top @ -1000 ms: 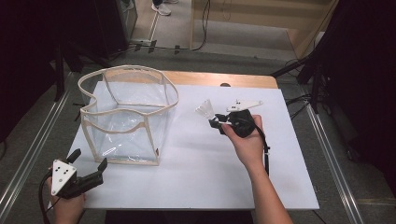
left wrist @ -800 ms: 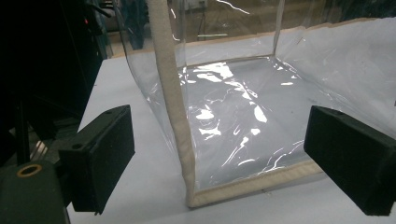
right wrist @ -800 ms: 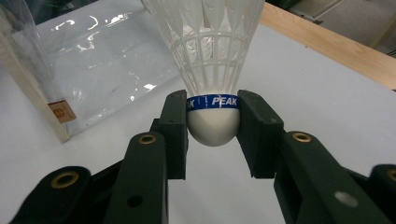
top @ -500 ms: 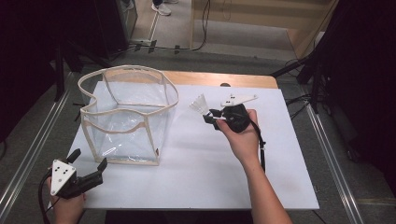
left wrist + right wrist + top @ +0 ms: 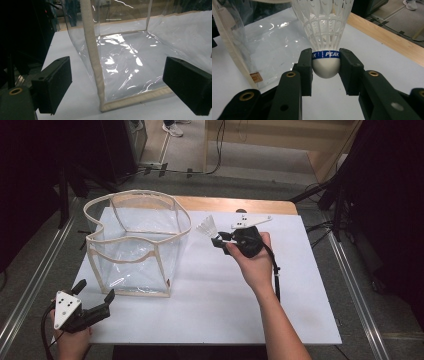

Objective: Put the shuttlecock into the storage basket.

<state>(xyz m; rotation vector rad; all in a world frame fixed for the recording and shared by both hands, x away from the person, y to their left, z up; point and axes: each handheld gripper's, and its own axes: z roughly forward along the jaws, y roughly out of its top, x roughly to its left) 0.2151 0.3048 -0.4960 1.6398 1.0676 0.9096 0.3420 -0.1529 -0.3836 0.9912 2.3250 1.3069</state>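
Where the white rectangular table top (image 5: pixel 210 320) lay over its wooden base, the largest item on it was a clear plastic box-shaped bag with cream fabric edging (image 5: pixel 137 245), which stood upright and open at the top on the left half of the surface. To its right, the person's right hand held the black two-jaw right gripper (image 5: pixel 218 240) above the table, beside the bag's upper right rim and apart from it. Its jaws were closed on the rounded white cork of a white plastic shuttlecock with a blue band (image 5: pixel 325 53), one pad on each side, with the skirt pointing away from the gripper towards the bag. The shuttlecock (image 5: pixel 206 226) was thus clear of the table, outside the bag. At the near left corner, the black left gripper (image 5: pixel 95 292) sat low, just in front of the bag's near corner; its jaws stood wide apart and gripped nothing, with the bag's seam between them but untouched.
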